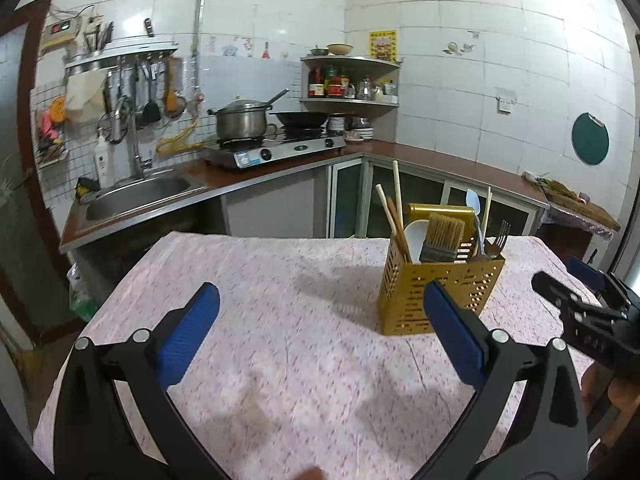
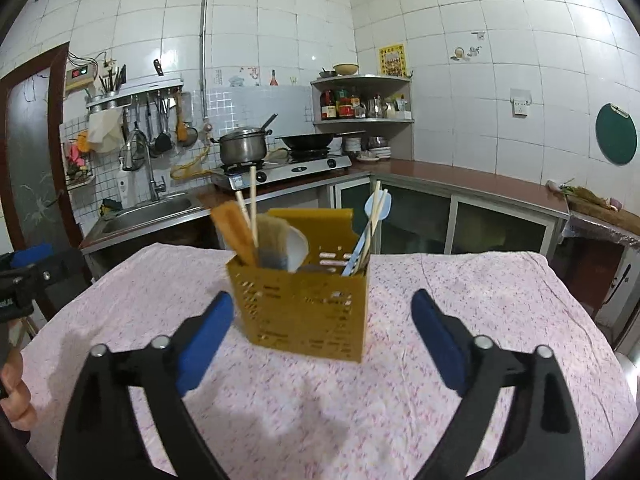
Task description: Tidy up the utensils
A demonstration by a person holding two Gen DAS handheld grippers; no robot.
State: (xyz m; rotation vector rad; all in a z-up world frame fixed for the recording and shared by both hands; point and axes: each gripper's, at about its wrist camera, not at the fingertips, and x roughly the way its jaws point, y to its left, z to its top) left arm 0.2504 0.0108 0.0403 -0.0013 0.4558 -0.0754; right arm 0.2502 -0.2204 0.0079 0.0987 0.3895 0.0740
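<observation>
A gold perforated utensil holder [image 1: 404, 292] [image 2: 304, 312] stands upright on the table's pink patterned cloth [image 1: 304, 264]. In it are wooden chopsticks [image 1: 390, 216], a paint-style brush [image 1: 442, 238], a white spoon [image 1: 414, 236], a fork [image 1: 502, 232] and a pale blue spatula [image 2: 374, 210]. My left gripper [image 1: 320, 300] is open over bare cloth, with the holder ahead to its right and nothing between its pads. My right gripper [image 2: 322, 308] is open too, facing the holder just beyond its fingertips without touching it. Each gripper shows at the edge of the other's view [image 1: 576, 300] [image 2: 20, 288].
Behind the table runs an L-shaped counter with a sink [image 1: 136, 196], a stove [image 1: 276, 150] bearing a pot [image 1: 242, 120] and a wok, and a corner shelf [image 1: 352, 80] of bottles. A person's hand [image 2: 16, 400] shows at the left edge. Cloth lies around the holder.
</observation>
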